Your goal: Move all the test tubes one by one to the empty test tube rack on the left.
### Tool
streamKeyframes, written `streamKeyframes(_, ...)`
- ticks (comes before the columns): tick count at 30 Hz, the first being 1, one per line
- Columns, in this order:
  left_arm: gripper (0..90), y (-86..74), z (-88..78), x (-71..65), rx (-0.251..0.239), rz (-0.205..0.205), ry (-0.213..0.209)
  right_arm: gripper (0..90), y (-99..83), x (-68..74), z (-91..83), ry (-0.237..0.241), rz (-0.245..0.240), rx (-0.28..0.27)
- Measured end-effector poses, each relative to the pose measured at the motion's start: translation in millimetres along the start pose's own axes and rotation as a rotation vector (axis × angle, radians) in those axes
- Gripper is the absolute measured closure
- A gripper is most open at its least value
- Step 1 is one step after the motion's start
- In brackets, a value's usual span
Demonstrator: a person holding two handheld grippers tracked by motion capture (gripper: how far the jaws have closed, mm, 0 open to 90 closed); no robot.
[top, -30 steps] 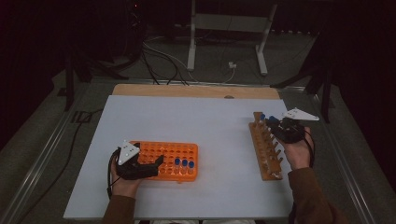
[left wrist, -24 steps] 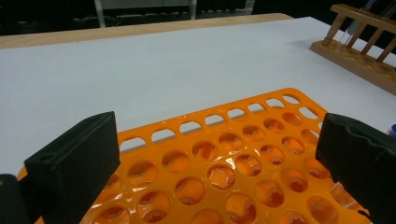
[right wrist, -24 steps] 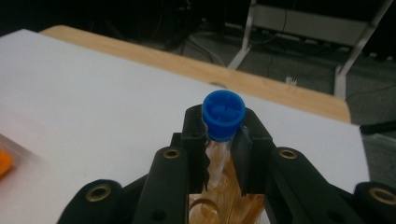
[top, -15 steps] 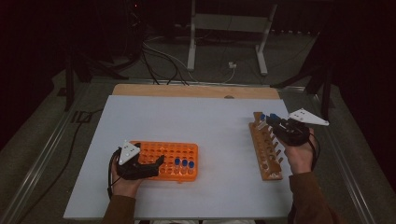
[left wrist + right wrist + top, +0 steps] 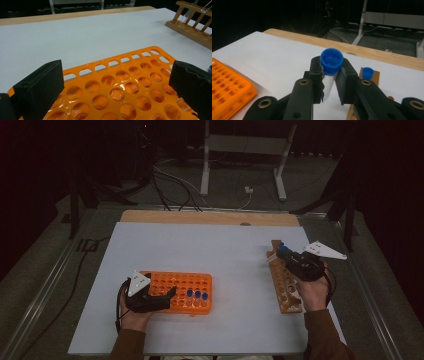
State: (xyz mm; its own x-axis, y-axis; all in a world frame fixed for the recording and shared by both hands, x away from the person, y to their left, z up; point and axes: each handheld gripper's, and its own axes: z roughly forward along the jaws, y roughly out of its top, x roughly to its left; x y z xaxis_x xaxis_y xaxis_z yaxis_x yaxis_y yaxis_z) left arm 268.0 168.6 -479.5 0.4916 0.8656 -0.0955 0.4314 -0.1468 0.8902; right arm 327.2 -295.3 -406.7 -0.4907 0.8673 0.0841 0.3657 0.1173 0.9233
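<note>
At the centre of the frame the right tongs point(image 5: 331, 82) are closed on a clear tube with a blue cap point(image 5: 331, 61), the cap above the jaws. At the lower left lies a corner of an orange rack point(image 5: 229, 91) on the white worktop point(image 5: 274, 52). Right of centre, a second blue cap point(image 5: 367, 73) stands on a wooden rack point(image 5: 375, 75).

A white table point(image 5: 220, 245) carries an orange tube rack point(image 5: 182, 291) near its front-left and a wooden rack point(image 5: 285, 287) at right.
</note>
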Motion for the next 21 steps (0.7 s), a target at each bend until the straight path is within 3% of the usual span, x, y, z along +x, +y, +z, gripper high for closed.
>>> streamKeyframes(14, 0.7, -2.3, 9.2, -2.8, 0.028, 0.016, 0.01, 76.9, -7.6, 15.4, 16.3, 0.074, -0.003, 0.039)
streamKeyframes(21, 0.7, 1.0, 9.4, 5.0, -0.005, -0.049, 0.01, 76.9, -4.7, 32.2, 25.4, 0.124, -0.039, 0.056)
